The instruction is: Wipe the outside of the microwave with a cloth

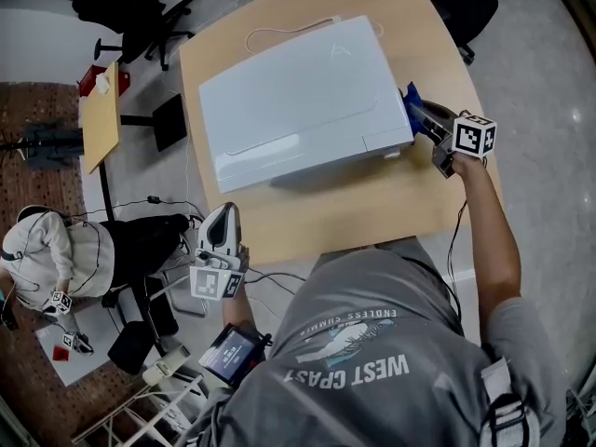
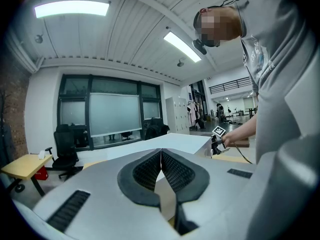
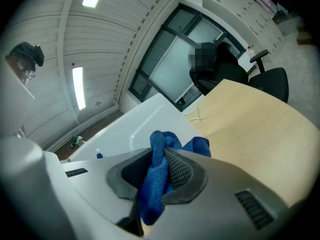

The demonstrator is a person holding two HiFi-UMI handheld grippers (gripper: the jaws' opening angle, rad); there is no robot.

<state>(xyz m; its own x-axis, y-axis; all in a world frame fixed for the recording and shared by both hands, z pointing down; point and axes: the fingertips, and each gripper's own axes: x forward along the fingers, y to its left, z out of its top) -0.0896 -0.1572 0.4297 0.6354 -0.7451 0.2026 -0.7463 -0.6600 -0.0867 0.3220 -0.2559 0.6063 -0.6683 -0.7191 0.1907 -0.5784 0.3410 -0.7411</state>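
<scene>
The white microwave (image 1: 307, 101) sits on a wooden table (image 1: 372, 203), and I look down on its top. My right gripper (image 1: 421, 117) is at the microwave's right side, shut on a bunched blue cloth (image 1: 412, 99). In the right gripper view the cloth (image 3: 159, 156) is pinched between the pads, next to the microwave's white wall (image 3: 125, 134). My left gripper (image 1: 224, 212) hangs off the table's near left edge with its jaws shut and nothing in them. In the left gripper view its pads (image 2: 161, 153) meet, with the microwave (image 2: 175, 141) beyond.
A white cable (image 1: 279, 28) lies on the table behind the microwave. Left of the table are a small yellow side table (image 1: 101, 115), black office chairs (image 1: 116, 7) and a seated person (image 1: 42, 254). A small screen (image 1: 233, 352) hangs at my waist.
</scene>
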